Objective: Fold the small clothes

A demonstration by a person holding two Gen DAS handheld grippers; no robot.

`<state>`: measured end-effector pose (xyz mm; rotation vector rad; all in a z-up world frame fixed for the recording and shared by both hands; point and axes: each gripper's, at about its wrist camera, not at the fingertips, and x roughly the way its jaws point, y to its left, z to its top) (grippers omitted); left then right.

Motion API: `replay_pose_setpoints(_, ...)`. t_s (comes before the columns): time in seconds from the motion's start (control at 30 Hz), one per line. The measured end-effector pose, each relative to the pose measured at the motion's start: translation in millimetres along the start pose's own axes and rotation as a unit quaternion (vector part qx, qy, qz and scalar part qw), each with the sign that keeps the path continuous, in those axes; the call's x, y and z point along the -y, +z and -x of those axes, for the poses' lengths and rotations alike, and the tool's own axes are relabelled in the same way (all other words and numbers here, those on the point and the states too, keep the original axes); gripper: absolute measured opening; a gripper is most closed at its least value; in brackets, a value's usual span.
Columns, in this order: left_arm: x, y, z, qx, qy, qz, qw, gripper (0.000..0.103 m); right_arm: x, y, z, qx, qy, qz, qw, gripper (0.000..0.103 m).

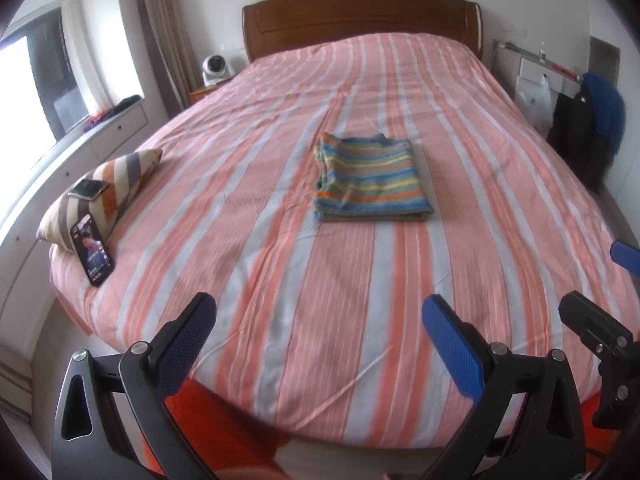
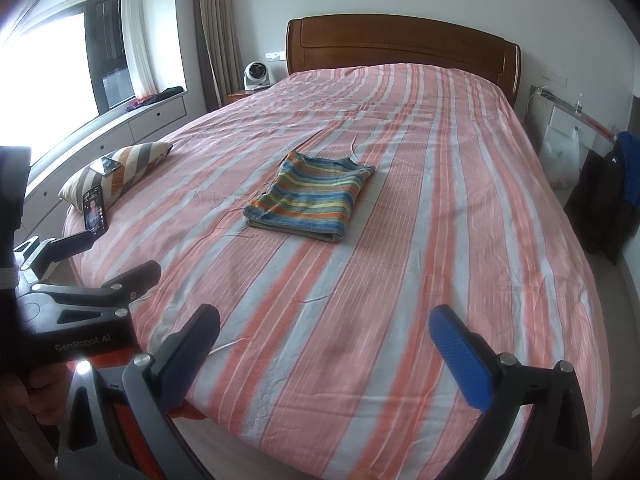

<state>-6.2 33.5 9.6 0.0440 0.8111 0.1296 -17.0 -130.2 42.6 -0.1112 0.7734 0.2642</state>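
striped folded garment (image 1: 370, 178) lies mid-bed (image 1: 500, 200), well ahead of our left hand-held gripper (image 1: 320, 344) and right hand-held gripper (image 2: 324, 348), both wide open and empty, neither clearly nearer.

A: Where does the left wrist view sit?
B: At the foot of the bed (image 1: 304, 280), facing the headboard (image 1: 360, 16) at 12 o'clock.
A: And the right?
B: Same end, just rightward; its headboard (image 2: 400, 44) sits toward 1 o'clock. Both share the bedspread and the pillow (image 1: 104, 192) at 9 o'clock.
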Motion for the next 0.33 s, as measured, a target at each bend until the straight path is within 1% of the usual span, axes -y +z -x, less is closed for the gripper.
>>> replay_pose_setpoints(0.1,-2.7,-0.6,1.4,0.010,0.005,0.010,0.9999,0.103,1.5,-0.5,-1.1,-0.001,-0.002,-0.002,1.000,0.103)
replay_pose_setpoints(0.33,3.7,-0.1,0.5,0.017,0.019,0.002,0.9997,0.103,6.5,-1.1,-3.8,-0.002,-0.004,-0.007,1.000,0.103)
